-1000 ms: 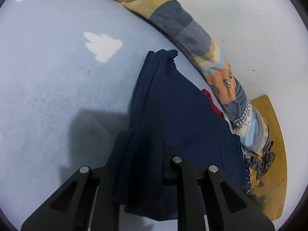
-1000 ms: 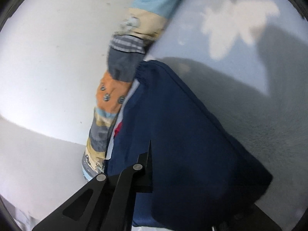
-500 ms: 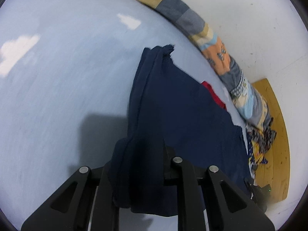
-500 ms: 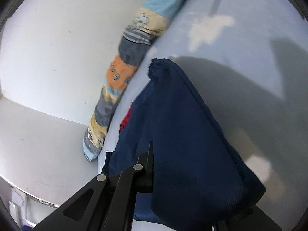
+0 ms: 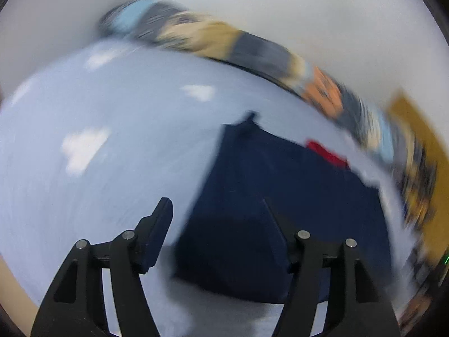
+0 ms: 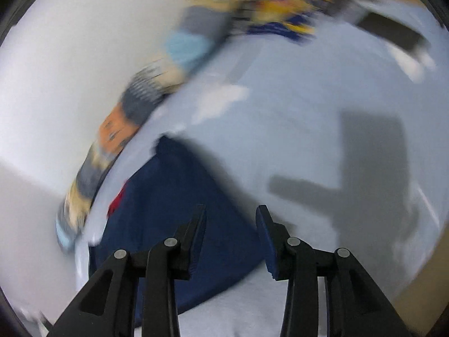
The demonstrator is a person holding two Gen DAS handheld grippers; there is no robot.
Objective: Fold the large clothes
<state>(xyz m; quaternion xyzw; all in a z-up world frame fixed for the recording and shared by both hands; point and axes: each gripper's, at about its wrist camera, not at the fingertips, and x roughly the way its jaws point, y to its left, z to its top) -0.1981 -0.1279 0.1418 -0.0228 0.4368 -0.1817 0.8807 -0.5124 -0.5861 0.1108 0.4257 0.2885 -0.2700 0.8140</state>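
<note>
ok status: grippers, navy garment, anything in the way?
Left gripper open, right gripper open, both empty. Navy garment lying folded on the blue sheet. Red item at its far edge; frames motion-blurred.

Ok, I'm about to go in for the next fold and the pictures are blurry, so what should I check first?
1. Left gripper open: ok, fingers spread, nothing between them.
2. Right gripper open: ok, fingers apart and empty.
3. Navy garment released: ok, it lies on the light blue sheet.
4. Fold neat, edges aligned: cannot tell, motion blur.
5. Red fabric tucked in: not ok, it peeks out at the garment's far edge.
6. Patchwork quilt apart from the garment: ok, it runs along the wall.
</note>
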